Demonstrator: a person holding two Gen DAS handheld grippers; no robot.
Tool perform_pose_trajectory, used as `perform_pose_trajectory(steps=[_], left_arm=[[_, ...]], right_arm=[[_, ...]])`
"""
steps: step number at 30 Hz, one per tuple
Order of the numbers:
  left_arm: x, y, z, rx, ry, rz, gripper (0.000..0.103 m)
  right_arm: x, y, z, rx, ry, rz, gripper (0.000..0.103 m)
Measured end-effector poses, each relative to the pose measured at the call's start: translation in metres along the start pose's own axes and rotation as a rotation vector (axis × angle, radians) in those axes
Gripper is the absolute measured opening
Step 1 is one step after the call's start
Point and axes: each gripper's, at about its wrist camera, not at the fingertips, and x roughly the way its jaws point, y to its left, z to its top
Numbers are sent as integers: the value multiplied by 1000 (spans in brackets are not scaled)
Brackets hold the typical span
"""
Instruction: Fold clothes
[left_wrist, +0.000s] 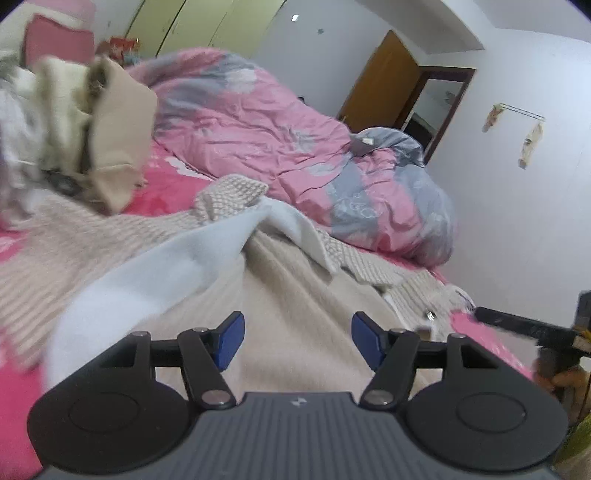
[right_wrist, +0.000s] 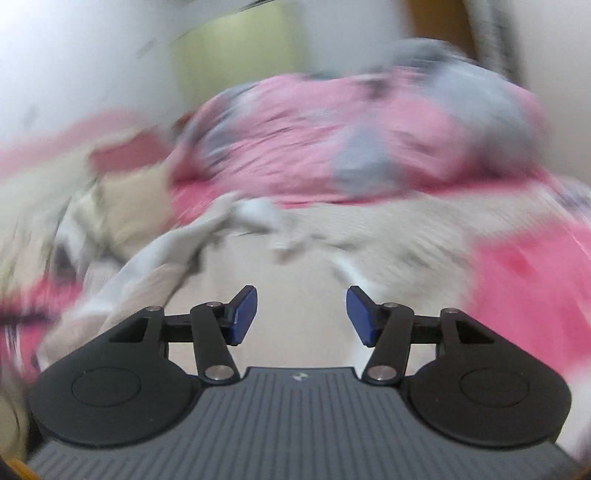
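Knitwear (left_wrist: 303, 295) is being left spread on pink bed (left_wrist: 166, 192); left gripper (left_wrist: 297, 339) and right gripper (right_wrist: 301, 314) are being held released, nothing clasped.

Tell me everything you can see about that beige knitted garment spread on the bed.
The beige knitted garment lies spread over the pink bedsheet, partly folded. Its fabric looks soft and fuzzy, with ribbed knit at the left and a coarser waffle-knit flap turned up near the middle. A pale whitish lining shows where an edge is flipped back. A small metal fastener sits near its right edge. It looks rumpled, not flat. Neither gripper holds it. The right wrist view is too blurred to add detail.
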Motion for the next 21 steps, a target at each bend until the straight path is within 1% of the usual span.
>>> perform_pose_trajectory(steps=[2, 3, 5, 6, 7, 8, 10, 11, 13, 15, 16, 17, 19, 21], left_arm=[[43, 8, 14, -33, 29, 39, 65], [64, 13, 20, -49, 42, 64, 64], [96, 26, 26, -59, 43, 132, 62], [107, 33, 26, -70, 40, 154, 62], [116, 42, 26, -90, 37, 166, 62], [123, 50, 26, -112, 30, 171, 62], [133, 66, 23, -160, 12, 169, 61], [136, 73, 21, -172, -4, 170, 59], [136, 78, 18, -161, -49, 178, 57], [133, 80, 15, -142, -88, 181, 56], [133, 81, 14, -137, -99, 184, 55], [132, 81, 14, -135, -107, 185, 53], [130, 83, 14, -127, -123, 187, 50], [128, 85, 14, -114, -137, 198, 45]], right_arm=[[66, 27, 28, -166, 73, 41, 60], [96, 37, 37, -251, 102, 37, 61], [156, 47, 49, -397, 151, -2, 68], [187, 48, 55, -450, 173, -22, 68], [217, 46, 61, -478, 202, -26, 73], [245, 42, 67, -473, 240, -9, 79], [297, 34, 78, -465, 302, 9, 79], [312, 32, 82, -466, 307, -9, 79], [344, 28, 91, -467, 318, -47, 79], [367, 22, 100, -477, 300, -115, 79], [375, 18, 104, -467, 298, -127, 80], [384, 13, 106, -461, 310, -130, 85], [403, 6, 105, -465, 374, -109, 91], [418, 1, 100, -457, 419, -96, 93]])
